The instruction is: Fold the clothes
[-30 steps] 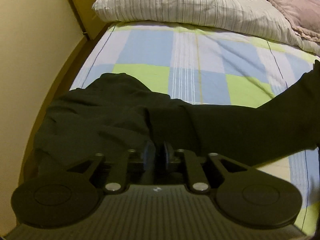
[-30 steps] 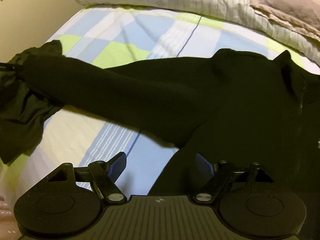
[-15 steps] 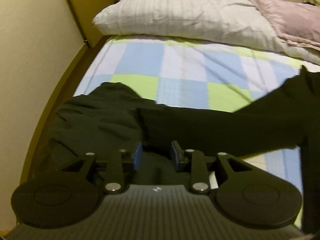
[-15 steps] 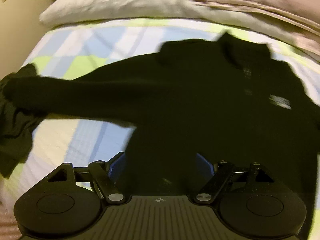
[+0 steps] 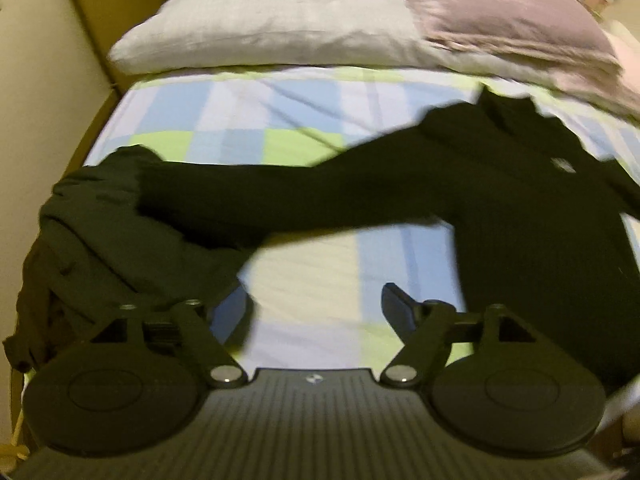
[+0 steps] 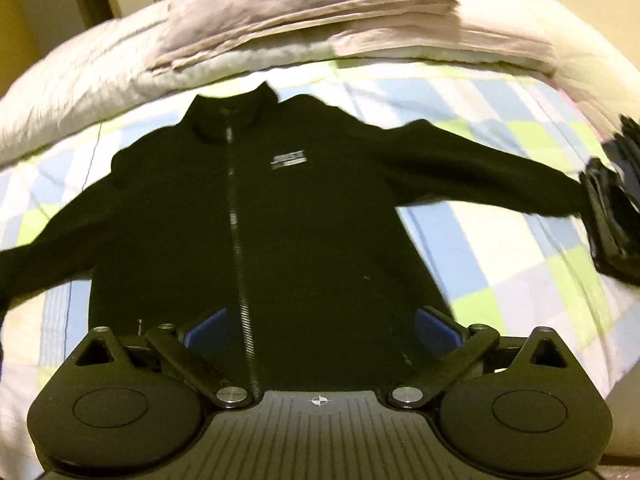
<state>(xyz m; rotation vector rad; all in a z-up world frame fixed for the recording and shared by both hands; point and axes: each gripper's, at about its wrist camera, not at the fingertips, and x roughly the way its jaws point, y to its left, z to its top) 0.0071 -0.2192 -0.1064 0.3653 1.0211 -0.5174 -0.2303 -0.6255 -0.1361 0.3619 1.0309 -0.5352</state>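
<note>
A dark crumpled garment [image 5: 100, 240] lies heaped at the left edge of the checked bed [image 5: 312, 280], the cuff of a black zip jacket [image 6: 248, 208] resting on it in the left wrist view. A second ago the left claw [image 5: 316, 312] was pinched onto that dark cloth at the sleeve end; its jaws have just been opening and now stand apart over bare sheet with nothing between them, so the sleeve is let go. Toward the middle of the bed, the jacket lies front up, zip closed and collar toward the pillows [image 6: 100, 80] at the far end, both sleeves stretched out sideways. The right claw [image 6: 320, 332], which a second ago looked across the left sleeve, now hovers over the near hem, centred on the body; its jaws have also just been opening and hang wide and empty, the cloth below them but not pressed. At the far right, a second dark bundle [image 6: 612, 216] sits just beside the other cuff. Blur marks both views. The spreading step looks finished; folding proper, likely a sleeve brought across the chest, has not yet begun.
</note>
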